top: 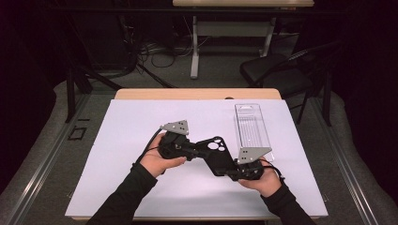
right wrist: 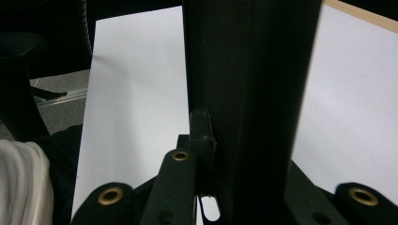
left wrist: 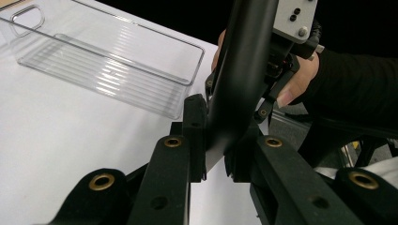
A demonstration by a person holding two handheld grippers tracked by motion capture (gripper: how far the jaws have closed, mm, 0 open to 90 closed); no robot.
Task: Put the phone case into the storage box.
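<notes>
Both forearms reach in, sleeves dark. The left claw and right claw each stand clamped, tips angled toward one another.

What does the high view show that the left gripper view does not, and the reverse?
High view: the phone case's camera holes, the left gripper, a chair and a desk behind the table.

Left gripper view: the left jaws pressing on the case's edge, and a thumbnail on the right hand.

Both: the black case held between both grippers, the right gripper, the clear tray and the white table.
</notes>
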